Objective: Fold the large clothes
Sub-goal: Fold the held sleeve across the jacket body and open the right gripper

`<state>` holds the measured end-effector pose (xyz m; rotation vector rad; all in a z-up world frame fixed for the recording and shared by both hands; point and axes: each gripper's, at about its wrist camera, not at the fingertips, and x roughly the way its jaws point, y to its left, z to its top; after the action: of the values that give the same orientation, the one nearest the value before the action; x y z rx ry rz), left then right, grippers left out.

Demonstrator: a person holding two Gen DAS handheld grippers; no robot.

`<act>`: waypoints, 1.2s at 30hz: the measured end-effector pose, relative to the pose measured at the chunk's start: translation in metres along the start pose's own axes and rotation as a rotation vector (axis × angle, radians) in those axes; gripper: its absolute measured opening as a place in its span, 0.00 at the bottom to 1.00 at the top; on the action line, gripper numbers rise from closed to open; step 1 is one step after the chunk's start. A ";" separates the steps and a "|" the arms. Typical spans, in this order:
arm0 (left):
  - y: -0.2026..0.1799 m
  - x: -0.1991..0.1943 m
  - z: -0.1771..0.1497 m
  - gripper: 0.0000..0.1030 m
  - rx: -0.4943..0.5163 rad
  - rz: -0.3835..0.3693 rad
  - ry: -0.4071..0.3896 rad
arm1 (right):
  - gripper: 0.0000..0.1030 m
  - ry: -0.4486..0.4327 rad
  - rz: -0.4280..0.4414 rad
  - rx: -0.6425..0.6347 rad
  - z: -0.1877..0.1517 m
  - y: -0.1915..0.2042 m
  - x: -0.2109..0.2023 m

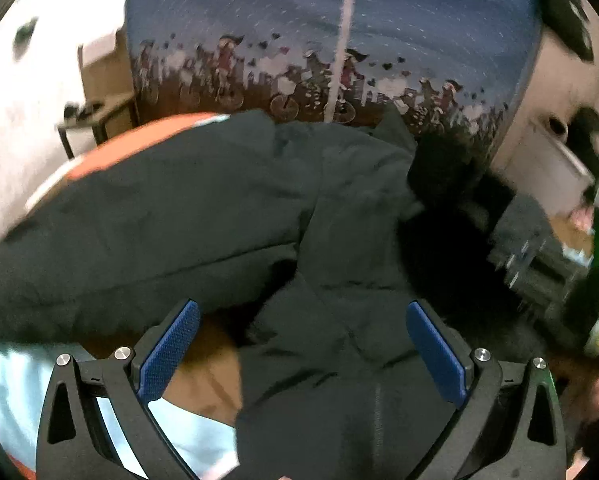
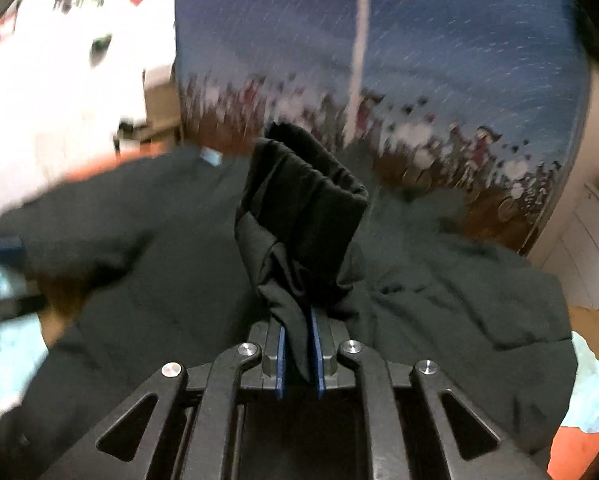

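Observation:
A large dark green jacket [image 1: 203, 216] lies spread and rumpled over a table; it also fills the right wrist view [image 2: 439, 280]. My left gripper [image 1: 301, 316] is open just above the jacket's near part, blue pads wide apart, nothing between them. My right gripper [image 2: 298, 332] is shut on a dark sleeve cuff [image 2: 303, 200] of the jacket, which stands up bunched out of the pads. A brown patch [image 1: 207, 372] and light blue cloth [image 1: 11, 384] show beside the jacket.
A blue patterned curtain [image 1: 339, 28] with a white pole hangs behind the table. A white wall [image 1: 23, 92] and a small dark stand [image 1: 95, 120] are at the left. Dark cluttered equipment [image 1: 539, 256] sits at the right. Orange cloth [image 2: 571, 452] shows at the table's edges.

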<state>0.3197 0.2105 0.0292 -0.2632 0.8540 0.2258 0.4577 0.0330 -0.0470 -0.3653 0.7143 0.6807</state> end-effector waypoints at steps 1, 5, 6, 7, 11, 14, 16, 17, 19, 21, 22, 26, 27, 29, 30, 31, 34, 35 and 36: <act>0.002 0.001 0.003 0.98 -0.026 -0.015 0.004 | 0.15 0.012 0.004 -0.010 -0.005 0.005 0.002; 0.003 -0.001 0.010 0.98 -0.098 -0.067 -0.003 | 0.36 0.064 0.116 0.025 -0.019 0.001 0.007; 0.004 -0.001 0.014 0.98 -0.104 -0.071 -0.005 | 0.55 0.081 0.164 0.051 -0.023 -0.003 0.007; 0.005 -0.001 0.016 0.98 -0.110 -0.075 -0.009 | 0.67 0.089 0.195 0.067 -0.026 -0.005 0.002; 0.002 -0.001 0.021 0.98 -0.153 -0.106 -0.018 | 0.83 0.116 0.299 0.074 -0.043 -0.009 -0.013; -0.005 0.002 0.023 0.98 -0.164 -0.129 -0.015 | 0.83 0.087 0.319 0.067 -0.058 -0.022 -0.028; -0.012 0.009 0.024 0.98 -0.148 -0.127 -0.008 | 0.83 0.031 0.301 0.097 -0.067 -0.045 -0.044; -0.017 0.014 0.025 0.98 -0.139 -0.123 -0.006 | 0.83 0.013 0.289 0.115 -0.070 -0.054 -0.050; -0.029 0.026 0.023 0.98 -0.116 -0.107 0.002 | 0.83 -0.032 0.226 0.177 -0.075 -0.086 -0.061; -0.040 0.042 0.024 0.98 -0.086 -0.074 0.014 | 0.83 -0.055 0.110 0.243 -0.078 -0.122 -0.066; -0.046 0.050 0.024 0.98 -0.066 -0.050 0.025 | 0.83 -0.057 0.044 0.268 -0.080 -0.138 -0.067; -0.061 0.081 0.017 0.98 -0.061 0.000 0.081 | 0.83 -0.025 -0.153 0.317 -0.086 -0.190 -0.057; -0.063 0.087 0.016 0.98 -0.061 0.014 0.092 | 0.83 -0.009 -0.184 0.337 -0.089 -0.203 -0.052; -0.066 0.098 0.012 0.98 -0.053 0.040 0.112 | 0.83 0.007 -0.200 0.371 -0.095 -0.221 -0.045; -0.066 0.105 0.010 0.98 -0.049 0.060 0.124 | 0.83 0.013 -0.204 0.379 -0.097 -0.226 -0.042; -0.065 0.110 0.007 0.98 -0.048 0.078 0.138 | 0.83 0.024 -0.210 0.380 -0.098 -0.229 -0.039; -0.062 0.124 0.000 0.98 -0.042 0.094 0.150 | 0.83 0.073 -0.215 0.356 -0.104 -0.231 -0.024; -0.062 0.126 -0.003 0.98 -0.040 0.095 0.146 | 0.84 0.077 -0.217 0.346 -0.107 -0.230 -0.021; -0.062 0.126 -0.004 0.98 -0.039 0.094 0.143 | 0.84 0.078 -0.219 0.342 -0.110 -0.230 -0.021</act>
<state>0.4157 0.1625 -0.0615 -0.2783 1.0056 0.3142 0.5499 -0.2012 -0.0920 -0.1520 0.8353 0.3295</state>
